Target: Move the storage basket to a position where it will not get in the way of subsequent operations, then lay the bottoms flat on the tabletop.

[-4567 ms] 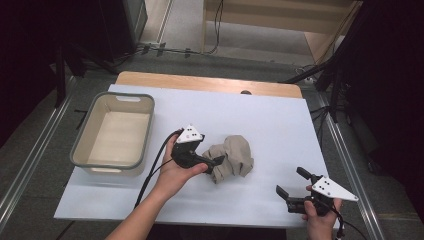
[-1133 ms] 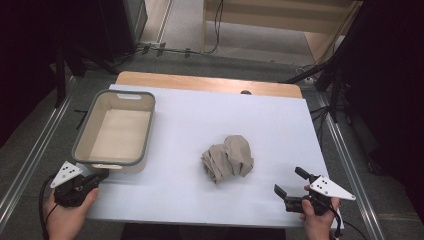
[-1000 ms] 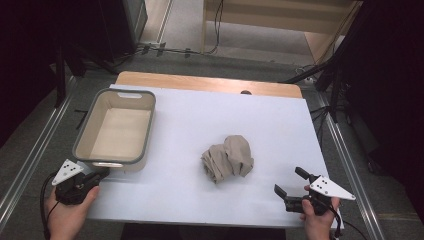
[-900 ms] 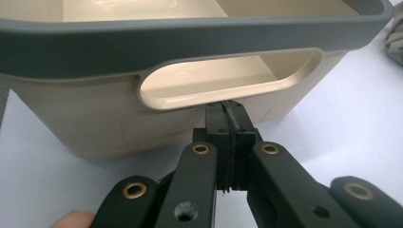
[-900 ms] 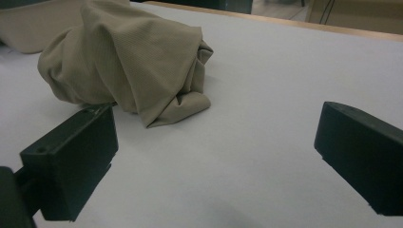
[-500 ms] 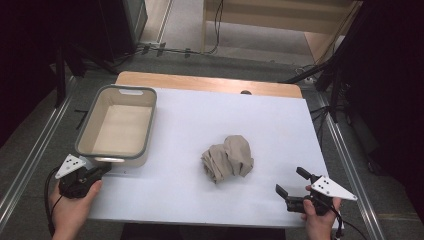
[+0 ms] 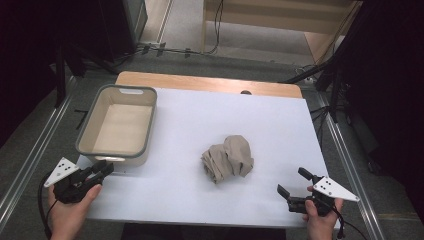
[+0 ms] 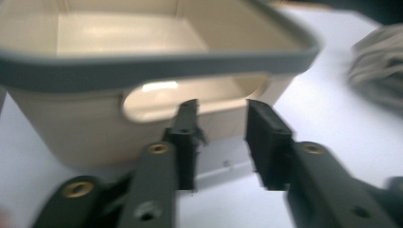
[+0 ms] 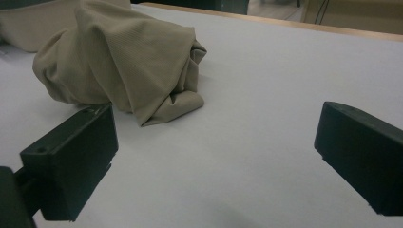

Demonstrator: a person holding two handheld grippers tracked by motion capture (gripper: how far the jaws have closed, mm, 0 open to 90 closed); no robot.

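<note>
With nothing between them, the left tongs [image 8: 216,142], just opening, probably had to spread wider to straddle the beige plastic tub's grey rim [image 8: 157,64] just ahead, while the right tongs [image 9: 214,161] stood spread and empty.

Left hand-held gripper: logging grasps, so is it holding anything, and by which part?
Nothing. The left hand-held gripper has just been opening, empty, facing the bin handle.

I see the white worktop [image 7: 200,200] with a wooden edge at the far side. Directly on it stand a beige bin [image 7: 120,125], just beyond the left tongs [image 7: 100,171], and a crumpled beige cloth [image 7: 228,157], ahead-left of the right tongs [image 7: 295,182].
</note>
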